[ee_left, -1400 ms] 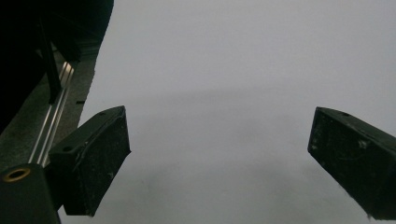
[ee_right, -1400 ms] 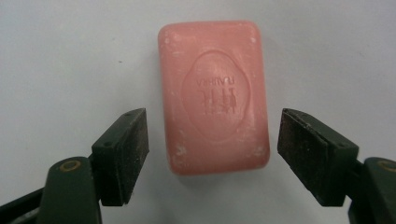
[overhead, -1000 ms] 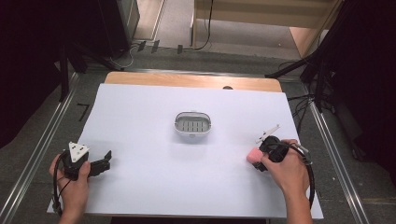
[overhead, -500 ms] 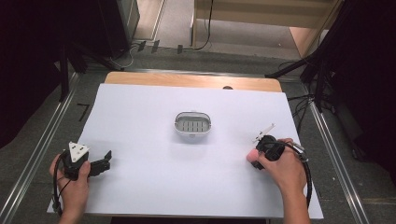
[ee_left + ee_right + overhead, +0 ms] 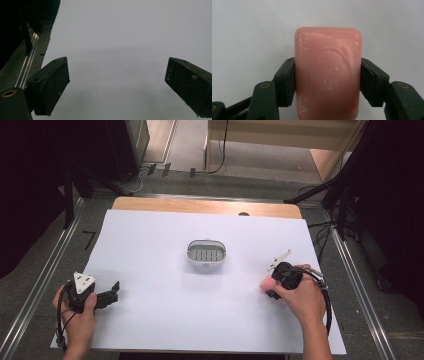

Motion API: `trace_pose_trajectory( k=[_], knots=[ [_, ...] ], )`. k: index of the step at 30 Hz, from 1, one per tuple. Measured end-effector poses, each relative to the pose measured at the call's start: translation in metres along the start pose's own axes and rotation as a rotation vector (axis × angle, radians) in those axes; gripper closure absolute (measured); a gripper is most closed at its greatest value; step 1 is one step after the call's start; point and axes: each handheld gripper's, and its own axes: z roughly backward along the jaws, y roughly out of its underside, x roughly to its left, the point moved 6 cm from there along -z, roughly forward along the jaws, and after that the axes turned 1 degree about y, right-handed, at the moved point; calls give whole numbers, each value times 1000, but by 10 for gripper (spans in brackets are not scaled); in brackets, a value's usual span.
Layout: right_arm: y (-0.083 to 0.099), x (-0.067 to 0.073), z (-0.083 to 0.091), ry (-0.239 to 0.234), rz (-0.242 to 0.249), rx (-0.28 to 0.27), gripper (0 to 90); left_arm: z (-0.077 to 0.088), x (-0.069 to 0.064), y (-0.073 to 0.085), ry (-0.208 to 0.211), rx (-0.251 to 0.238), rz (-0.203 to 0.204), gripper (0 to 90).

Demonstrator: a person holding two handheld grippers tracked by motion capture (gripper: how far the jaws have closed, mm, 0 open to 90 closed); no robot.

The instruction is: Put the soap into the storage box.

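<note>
Now right gripper point(image 5: 328, 75) just closed, clamping pink soap bar point(image 5: 328, 72), soap dish point(image 5: 206, 253) well apart beyond, bare white table point(image 5: 150, 235) around, left gripper point(image 5: 117, 85) gaping wide near table's left edge.

Each hand carried a black two-jaw claw. The left claw point(image 5: 114, 291) bore a grey three-cornered plate point(image 5: 83, 281) on top, with a black cable point(image 5: 60, 320) looping back past the wrist. Its square pads point(image 5: 51, 87) looked scuffed, and a brass-ringed screw hole sat nearby. The right claw point(image 5: 328, 83) had hinged dark arms with brass pivots and a pale bracket on top. Both forearms were bare of sleeves.
</note>
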Motion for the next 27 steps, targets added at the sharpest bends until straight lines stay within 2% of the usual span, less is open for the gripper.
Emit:
trace_pose_trajectory(
  k=[6,12,22,27],
  knots=[
    [-19,3,7,-8,48,-28,387,0,0,0,1,2,-3,60],
    [-41,8,6,-7,104,-14,387,0,0,0,0,5,-5,60],
    [-84,16,8,-26,192,-29,388,-1,0,0,1,6,0,60],
    [-96,16,10,-21,213,-35,387,-1,1,0,0,11,3,60]
  ],
)
